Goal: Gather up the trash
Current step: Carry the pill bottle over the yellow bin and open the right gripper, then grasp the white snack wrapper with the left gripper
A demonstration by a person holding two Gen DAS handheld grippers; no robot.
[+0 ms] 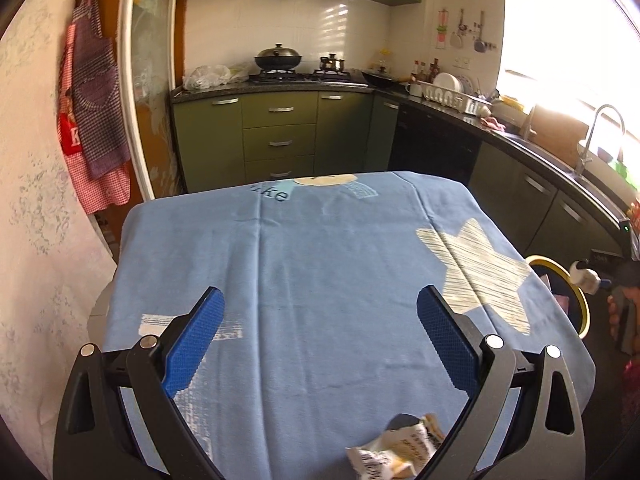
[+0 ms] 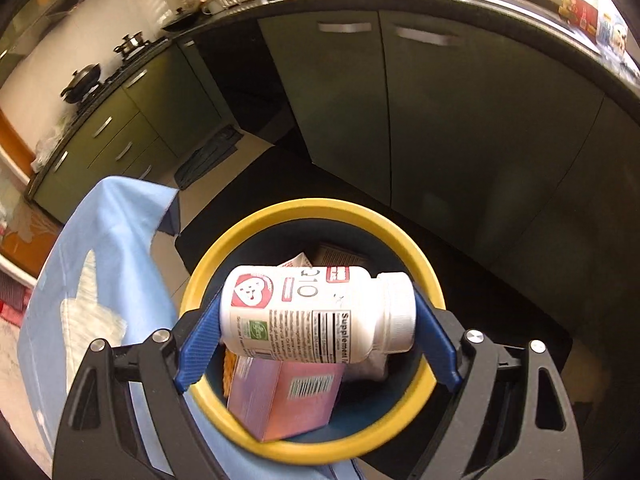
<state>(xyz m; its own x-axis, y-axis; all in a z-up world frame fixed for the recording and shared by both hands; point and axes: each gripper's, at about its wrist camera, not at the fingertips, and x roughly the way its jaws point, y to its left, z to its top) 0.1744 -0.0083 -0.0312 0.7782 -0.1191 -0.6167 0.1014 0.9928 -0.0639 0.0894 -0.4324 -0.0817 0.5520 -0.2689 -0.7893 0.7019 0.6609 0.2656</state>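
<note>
Left claw spread wide — right claw clamped, pointing downward.

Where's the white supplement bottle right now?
In the right wrist view, the supplement bottle lies sideways between the right gripper's fingers, held directly over the yellow-rimmed bin, above the pink box inside.

Olive-green kitchen cabinets under a dark countertop line the white-tiled wall at twelve o'clock; glaring window light at two o'clock.
</note>
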